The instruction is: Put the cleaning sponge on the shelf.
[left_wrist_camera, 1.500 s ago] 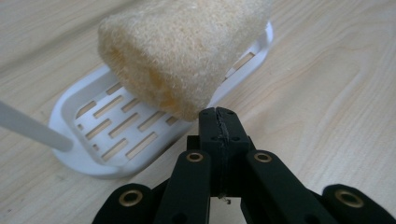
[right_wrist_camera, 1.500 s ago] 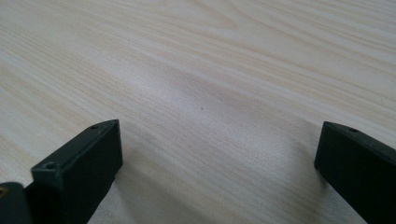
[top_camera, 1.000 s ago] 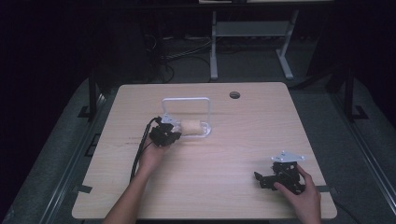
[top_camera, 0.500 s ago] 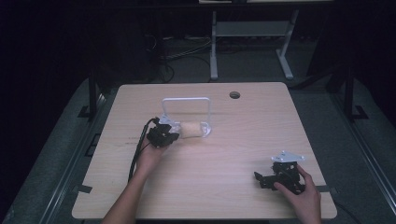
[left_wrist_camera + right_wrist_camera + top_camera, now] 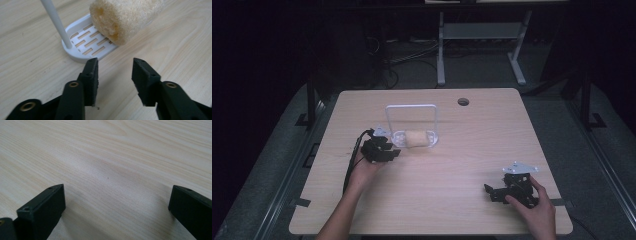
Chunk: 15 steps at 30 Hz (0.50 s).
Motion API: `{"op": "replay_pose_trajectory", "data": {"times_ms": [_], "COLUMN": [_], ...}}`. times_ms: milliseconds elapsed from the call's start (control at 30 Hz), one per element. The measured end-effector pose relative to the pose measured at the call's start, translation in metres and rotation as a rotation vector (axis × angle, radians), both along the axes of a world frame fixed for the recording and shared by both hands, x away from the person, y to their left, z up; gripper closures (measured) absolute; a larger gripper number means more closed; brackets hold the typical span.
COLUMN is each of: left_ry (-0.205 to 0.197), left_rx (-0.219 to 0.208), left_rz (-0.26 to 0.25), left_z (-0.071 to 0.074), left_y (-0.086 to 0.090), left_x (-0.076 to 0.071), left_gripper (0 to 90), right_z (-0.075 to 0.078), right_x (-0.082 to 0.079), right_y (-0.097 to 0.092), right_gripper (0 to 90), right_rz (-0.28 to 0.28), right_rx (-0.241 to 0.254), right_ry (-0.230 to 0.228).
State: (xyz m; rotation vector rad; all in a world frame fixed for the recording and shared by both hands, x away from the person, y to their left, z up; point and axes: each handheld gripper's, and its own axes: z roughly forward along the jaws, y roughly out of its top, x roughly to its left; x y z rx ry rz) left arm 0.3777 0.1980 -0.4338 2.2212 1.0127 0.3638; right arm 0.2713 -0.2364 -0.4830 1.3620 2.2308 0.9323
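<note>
A tan loofah roll (image 5: 415, 138) lies on a white slotted tray (image 5: 398, 136) under a white hoop frame (image 5: 410, 106) at mid-table. In the left gripper view the loofah (image 5: 125, 17) rests on the tray (image 5: 82, 47), beside the frame's post (image 5: 56, 23). My left gripper (image 5: 392, 151) sits just short of the tray's left end. Its jaws have just been opening, and the left gripper (image 5: 115, 63) stands open with only bare wood between the pads. My right gripper (image 5: 490, 192) rests at the table's front right. It (image 5: 116, 190) is open wide over bare wood.
A round cable hole (image 5: 463, 101) sits near the table's far edge. A grey metal stand (image 5: 477, 35) is on the floor beyond the table. The left gripper's black cable (image 5: 354, 160) trails toward the front left.
My left gripper has drawn back from the tray, leftward and toward the person, leaving the loofah lying on it. The right gripper has stayed put.
</note>
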Motion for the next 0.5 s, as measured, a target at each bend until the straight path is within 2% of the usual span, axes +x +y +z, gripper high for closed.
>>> {"op": "replay_pose_trajectory", "data": {"times_ms": [300, 500], "left_ry": [-0.014, -0.024], "left_rx": [0.002, -0.003], "left_rz": [0.003, -0.003], "left_z": [-0.001, 0.0], "left_y": [0.007, 0.013], "left_x": [-0.011, -0.021], "left_gripper": [31.5, 25.9], "right_z": [0.0, 0.0], "right_x": [0.0, 0.0], "right_y": [0.0, 0.0], "right_gripper": [0.7, 0.7], "right_rz": [0.0, 0.0], "right_rx": [0.0, 0.0], "right_ry": [0.0, 0.0]}}
